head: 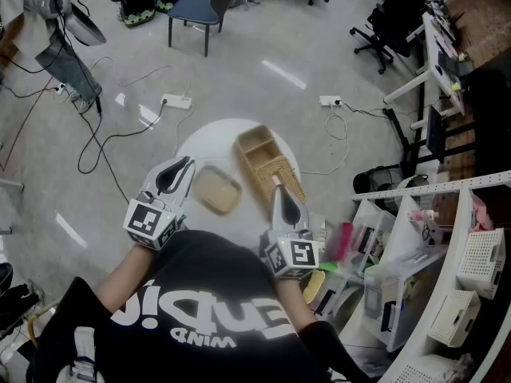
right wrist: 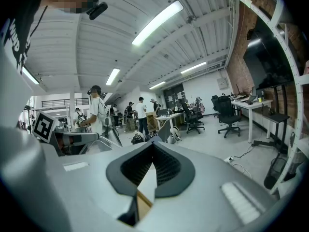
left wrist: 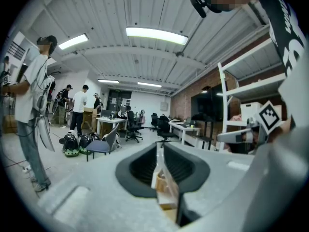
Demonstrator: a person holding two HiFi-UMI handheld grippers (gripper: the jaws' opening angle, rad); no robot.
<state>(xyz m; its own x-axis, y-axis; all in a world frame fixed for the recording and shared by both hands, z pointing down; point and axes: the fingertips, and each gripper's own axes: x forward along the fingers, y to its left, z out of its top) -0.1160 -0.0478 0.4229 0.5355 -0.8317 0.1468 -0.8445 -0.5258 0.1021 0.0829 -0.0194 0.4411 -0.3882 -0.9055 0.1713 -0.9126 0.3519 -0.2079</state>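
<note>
A long wicker basket (head: 267, 166) lies on a small round white table (head: 215, 138), and a flat tan rectangular dish (head: 217, 190) sits just left of it. My left gripper (head: 180, 167) hovers over the table's near left edge beside the tan dish, shut and empty. My right gripper (head: 279, 188) is over the basket's near end, also shut with nothing held. In the left gripper view the dark pads (left wrist: 145, 166) meet at a thin slit. In the right gripper view the pads (right wrist: 166, 166) touch at the tips, with table showing below.
Two power strips (head: 176, 100) (head: 330, 100) with trailing cables lie on the grey floor beyond the table. A blue chair (head: 196, 10) and helmets (head: 137, 2) stand at the back. White shelving (head: 479, 254) with bins crowds the right. A person (left wrist: 31, 105) stands at left.
</note>
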